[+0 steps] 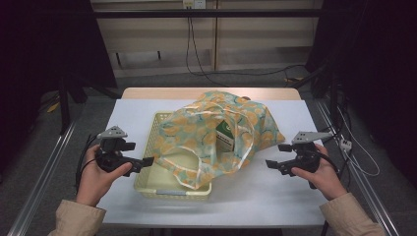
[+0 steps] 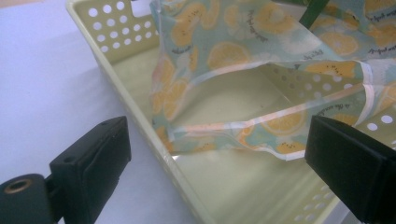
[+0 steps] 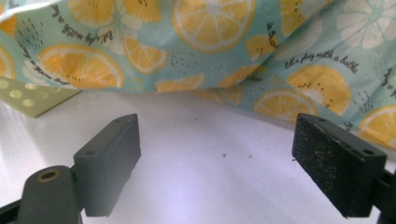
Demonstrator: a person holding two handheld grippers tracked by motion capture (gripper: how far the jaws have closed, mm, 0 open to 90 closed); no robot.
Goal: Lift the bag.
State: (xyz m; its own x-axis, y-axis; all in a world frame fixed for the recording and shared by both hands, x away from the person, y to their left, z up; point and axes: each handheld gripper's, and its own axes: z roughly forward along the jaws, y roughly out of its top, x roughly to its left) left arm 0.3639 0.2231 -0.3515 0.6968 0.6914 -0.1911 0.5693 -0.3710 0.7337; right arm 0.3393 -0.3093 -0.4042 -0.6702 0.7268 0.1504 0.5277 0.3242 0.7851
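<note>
We see a white table top (image 1: 275,196) with a strip of bare wood (image 1: 162,93) along its far edge. Behind it stands a pale wooden wall panel (image 1: 255,39), where black cables (image 1: 189,44) hang from a socket (image 1: 193,4) and trail over the grey floor (image 1: 147,78). Metal rails (image 1: 44,172) run down both sides of the table. A small white plug (image 1: 345,145) lies near the right rail, and dark curtains (image 1: 29,59) close off both sides.
</note>
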